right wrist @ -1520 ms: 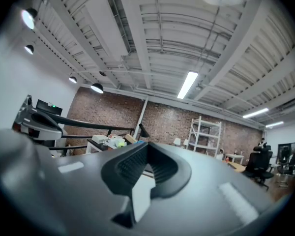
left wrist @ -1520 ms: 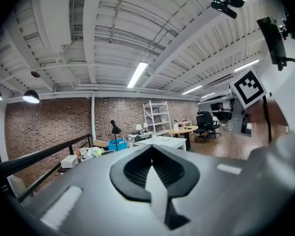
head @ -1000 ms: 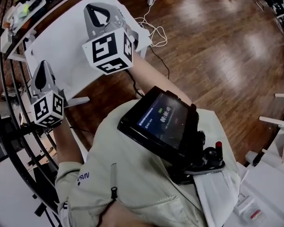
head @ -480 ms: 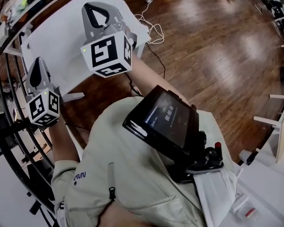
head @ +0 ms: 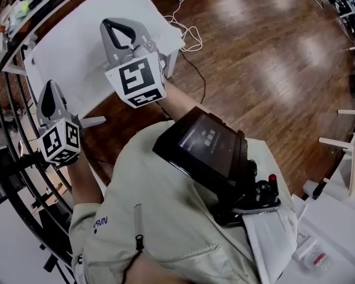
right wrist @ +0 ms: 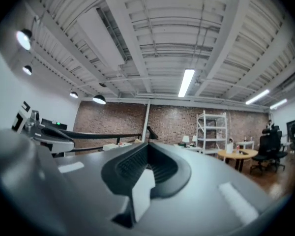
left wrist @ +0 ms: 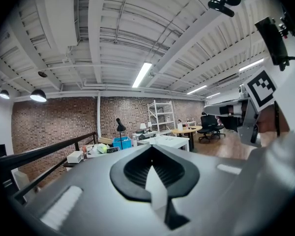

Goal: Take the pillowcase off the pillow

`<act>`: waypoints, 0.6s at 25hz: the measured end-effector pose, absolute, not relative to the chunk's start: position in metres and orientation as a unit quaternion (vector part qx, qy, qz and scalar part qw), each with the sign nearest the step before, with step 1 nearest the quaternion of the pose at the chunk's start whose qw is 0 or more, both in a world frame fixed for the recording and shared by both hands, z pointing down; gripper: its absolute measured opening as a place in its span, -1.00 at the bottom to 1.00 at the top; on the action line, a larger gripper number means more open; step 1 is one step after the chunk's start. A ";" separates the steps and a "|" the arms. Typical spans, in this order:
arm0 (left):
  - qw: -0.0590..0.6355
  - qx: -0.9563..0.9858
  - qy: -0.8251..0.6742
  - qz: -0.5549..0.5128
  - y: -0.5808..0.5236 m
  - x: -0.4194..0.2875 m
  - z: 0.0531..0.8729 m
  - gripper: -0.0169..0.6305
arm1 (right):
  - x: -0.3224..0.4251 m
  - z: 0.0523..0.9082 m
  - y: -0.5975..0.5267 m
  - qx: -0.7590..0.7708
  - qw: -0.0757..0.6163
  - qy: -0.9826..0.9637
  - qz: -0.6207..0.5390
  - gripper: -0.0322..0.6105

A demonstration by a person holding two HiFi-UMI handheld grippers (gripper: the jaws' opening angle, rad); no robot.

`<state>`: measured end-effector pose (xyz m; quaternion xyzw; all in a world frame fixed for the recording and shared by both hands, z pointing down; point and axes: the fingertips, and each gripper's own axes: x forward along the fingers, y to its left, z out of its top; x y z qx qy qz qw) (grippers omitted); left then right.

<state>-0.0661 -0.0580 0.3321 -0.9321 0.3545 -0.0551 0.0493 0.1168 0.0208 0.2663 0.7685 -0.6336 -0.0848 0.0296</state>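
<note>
No pillow or pillowcase can be made out in any view. Both grippers are held up in front of the person's chest, above the floor and the near edge of a white table [head: 77, 46]. The left gripper [head: 49, 87] is shut and empty; in the left gripper view its jaws [left wrist: 151, 149] meet with nothing between them. The right gripper [head: 111, 23] sits higher and further right, also shut and empty, its jaws [right wrist: 147, 144] closed together. Each gripper view looks out at the room and ceiling. The right gripper's marker cube [left wrist: 259, 88] shows at the right of the left gripper view.
A dark screen device [head: 204, 149] hangs at the person's chest. A black railing [head: 12, 135] curves along the left. White cables [head: 186, 34] lie on the wooden floor [head: 266, 58] beside the table. A shelf with small items [head: 23, 7] stands at the top left.
Both grippers have shifted only slightly in the head view; the right one has tilted a little. Both stay shut and empty.
</note>
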 end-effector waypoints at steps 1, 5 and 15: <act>0.048 -0.932 0.357 -0.052 -0.057 -0.067 0.332 -0.93 | 0.120 0.269 0.024 0.768 0.011 -0.637 -0.069 -0.89; 0.049 -0.931 0.356 -0.055 -0.053 -0.066 0.338 -0.93 | 0.130 0.289 0.037 0.771 -0.018 -0.636 -0.020 -0.89; 0.028 -0.934 0.353 -0.048 -0.051 -0.060 0.355 -0.93 | 0.130 0.305 0.040 0.774 -0.007 -0.634 -0.003 -0.89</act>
